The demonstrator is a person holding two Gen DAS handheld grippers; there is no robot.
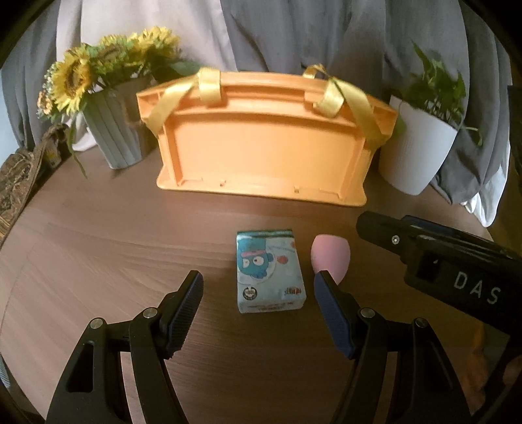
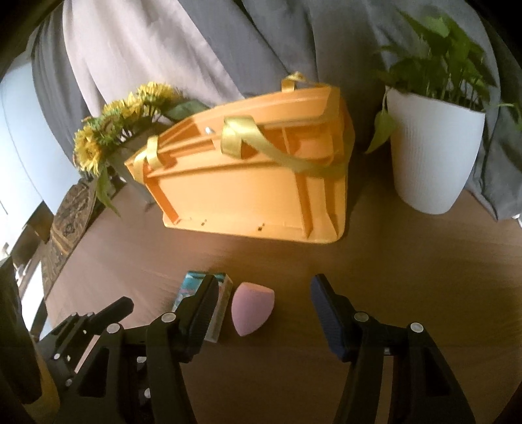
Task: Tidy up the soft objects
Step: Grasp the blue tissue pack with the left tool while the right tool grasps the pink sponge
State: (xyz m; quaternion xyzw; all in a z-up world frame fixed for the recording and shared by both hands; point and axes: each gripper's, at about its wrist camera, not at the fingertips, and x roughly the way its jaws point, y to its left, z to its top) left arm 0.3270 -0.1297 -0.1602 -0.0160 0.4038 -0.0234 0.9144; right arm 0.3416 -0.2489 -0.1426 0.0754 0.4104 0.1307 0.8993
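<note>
L gripper [image 1: 257,293] jaws apart, nothing clamped. Tissue pack [image 1: 270,270] lies flat on wood table [image 1: 98,248] right in the gap btw its fingers, a bit ahead of the tips; pads not touching it. Pink sponge [image 1: 331,254], egg-shaped, sits just beside the pack, partly hidden behind L gripper's right-hand finger.

R gripper [image 2: 266,305] jaws also apart, empty. Pink sponge lies btw its fingers, nearer the left-hand one, w/ clear table showing btw sponge and right-hand pad. Tissue pack is mostly hidden behind that left-hand finger. In the L wrist view, R gripper's black body comes in from the right edge, close to the sponge.

Beyond both grippers, well ahead: orange basket [image 1: 261,143] w/ yellow ribbons [image 1: 342,98], standing on table. Sunflowers in grey vase [image 1: 111,130] to its left, white pot w/ green plant [image 1: 417,153] to its right. Grey & pale curtains [image 1: 293,29] behind.
</note>
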